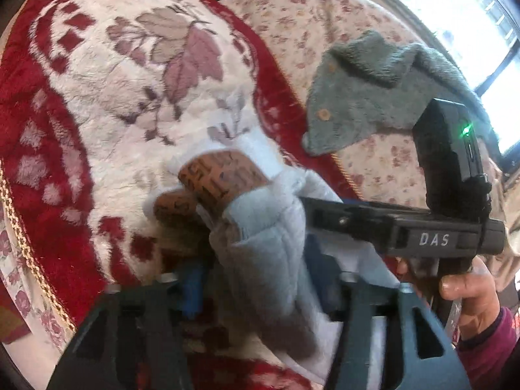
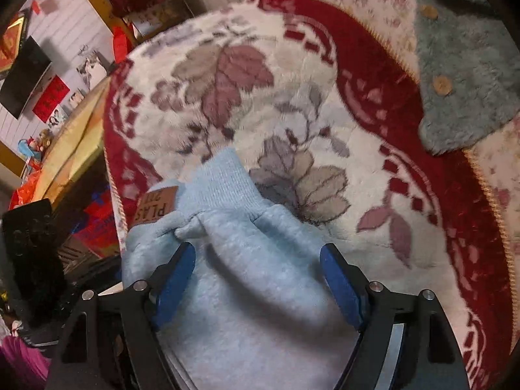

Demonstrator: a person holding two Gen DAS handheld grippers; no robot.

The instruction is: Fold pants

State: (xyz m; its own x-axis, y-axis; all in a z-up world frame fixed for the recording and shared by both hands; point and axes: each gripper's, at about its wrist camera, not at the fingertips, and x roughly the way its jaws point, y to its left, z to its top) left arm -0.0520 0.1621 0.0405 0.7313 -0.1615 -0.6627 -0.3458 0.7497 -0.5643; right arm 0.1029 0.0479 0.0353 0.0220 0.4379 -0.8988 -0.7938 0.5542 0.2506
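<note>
The light blue fleece pants (image 2: 247,260) with a ribbed cuff and a brown printed patch (image 2: 156,206) lie bunched on a red and cream floral blanket (image 2: 292,97). My right gripper (image 2: 258,279) is open, its blue pads on either side of the pants fabric. In the left wrist view the pants (image 1: 269,247) are bunched between the fingers of my left gripper (image 1: 260,292), which looks shut on the fabric, with the brown patch (image 1: 211,178) in front. The right gripper's black body (image 1: 406,230) reaches in from the right, held by a hand.
A grey-green fuzzy garment with wooden buttons (image 1: 373,87) lies on a floral sheet (image 1: 373,162) to the right; it also shows in the right wrist view (image 2: 461,81). A bright window (image 1: 471,9) is at the far right. Room clutter and a dark screen (image 2: 26,74) sit left.
</note>
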